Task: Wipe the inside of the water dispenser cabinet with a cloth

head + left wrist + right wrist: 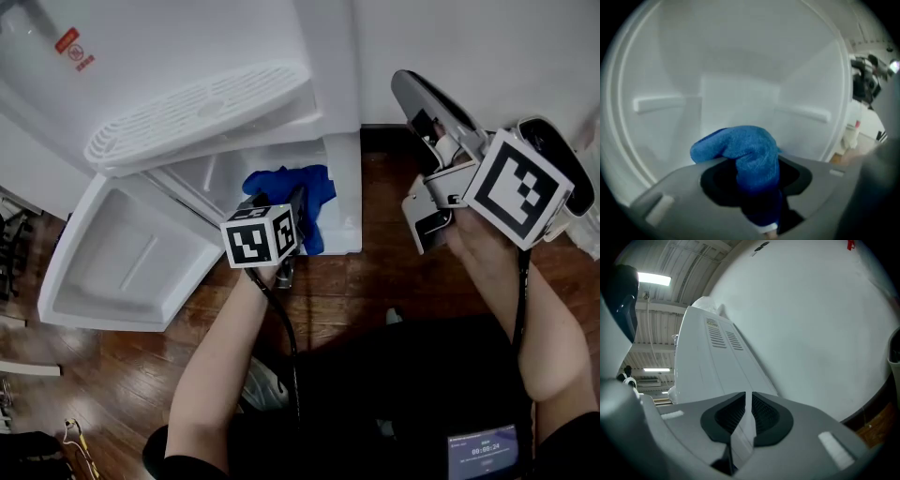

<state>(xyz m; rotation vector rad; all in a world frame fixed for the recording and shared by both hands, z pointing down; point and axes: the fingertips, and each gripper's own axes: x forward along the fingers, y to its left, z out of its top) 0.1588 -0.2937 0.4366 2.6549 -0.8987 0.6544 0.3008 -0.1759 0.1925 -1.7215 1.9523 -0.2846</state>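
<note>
Within the open cabinet (343,202) of the water dispenser (187,56), the blue cloth (745,152) is pinched between the 2 jaws of the left gripper (751,185). Outside, the right gripper (746,416) is held raised, jaws pressed together, empty.

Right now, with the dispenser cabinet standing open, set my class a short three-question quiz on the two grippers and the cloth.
1. True or false: the left gripper is shut on the blue cloth.
2. Where is the cloth? A: inside the open cabinet. B: on the wooden floor. C: on the drip tray.
3. Fill in: the right gripper, raised beside the dispenser, holds ____.
Key: 1 true. 2 A. 3 nothing; its jaws are together with nothing between them.
</note>
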